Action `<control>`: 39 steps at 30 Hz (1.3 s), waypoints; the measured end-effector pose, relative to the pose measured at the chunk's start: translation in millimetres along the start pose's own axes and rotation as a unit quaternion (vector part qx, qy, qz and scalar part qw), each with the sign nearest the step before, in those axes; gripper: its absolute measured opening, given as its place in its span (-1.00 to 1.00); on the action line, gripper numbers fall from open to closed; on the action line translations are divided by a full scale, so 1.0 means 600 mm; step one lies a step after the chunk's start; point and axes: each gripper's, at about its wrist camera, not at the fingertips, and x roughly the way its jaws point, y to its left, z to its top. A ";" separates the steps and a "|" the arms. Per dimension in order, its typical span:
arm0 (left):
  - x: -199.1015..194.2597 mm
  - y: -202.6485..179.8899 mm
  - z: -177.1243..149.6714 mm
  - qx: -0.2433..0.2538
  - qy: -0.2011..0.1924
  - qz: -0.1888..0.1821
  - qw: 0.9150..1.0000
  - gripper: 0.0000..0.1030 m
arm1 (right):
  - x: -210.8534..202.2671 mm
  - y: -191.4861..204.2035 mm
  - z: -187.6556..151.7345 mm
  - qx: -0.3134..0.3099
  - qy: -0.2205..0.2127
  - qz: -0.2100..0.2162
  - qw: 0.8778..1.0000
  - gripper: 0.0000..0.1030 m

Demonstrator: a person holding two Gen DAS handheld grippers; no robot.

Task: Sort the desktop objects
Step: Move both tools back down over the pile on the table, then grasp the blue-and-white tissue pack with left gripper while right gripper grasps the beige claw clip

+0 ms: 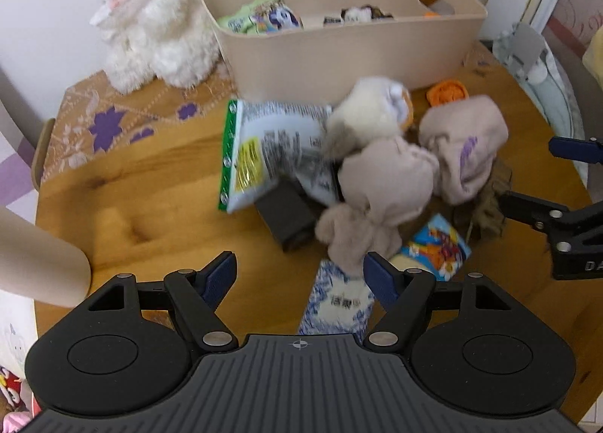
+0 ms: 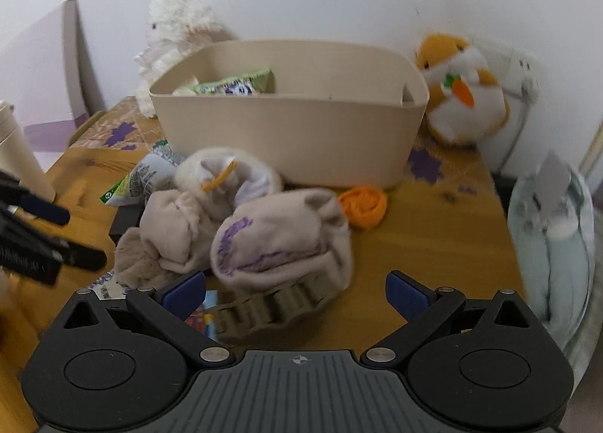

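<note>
Both claws, left (image 1: 299,274) and right (image 2: 296,291), stand apart (nothing gripped) near the socks (image 2: 280,240); bin (image 2: 290,139) far.

The left tool (image 1: 299,274), a black two-finger mechanism with dark blue pads (image 1: 216,278), filled the lower part of its own view, tilted steeply downward. Its jaws stood wide apart, and nothing was pressed between them. The same tool appeared at the left edge of the right wrist view (image 2: 75,235), blurred, its fingers reaching in toward the centre. The right tool (image 2: 296,291), of the same black build with blue pads (image 2: 407,295), also pointed downward with jaws spread wide and gripping nothing. In the left wrist view it entered from the right edge (image 1: 527,175), fingers apart.
</note>
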 end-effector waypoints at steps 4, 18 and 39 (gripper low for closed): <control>0.020 -0.004 -0.009 -0.003 0.016 0.002 1.000 0.47 | 0.021 0.027 -0.009 0.020 0.024 -0.027 0.999 1.00; 0.058 -0.013 -0.023 -0.033 0.042 -0.019 0.998 0.48 | 0.049 0.008 -0.029 0.032 0.060 -0.085 0.994 1.00; 0.074 -0.043 -0.043 -0.002 0.041 -0.012 0.999 0.32 | 0.051 -0.023 -0.039 0.036 0.051 -0.124 0.990 0.81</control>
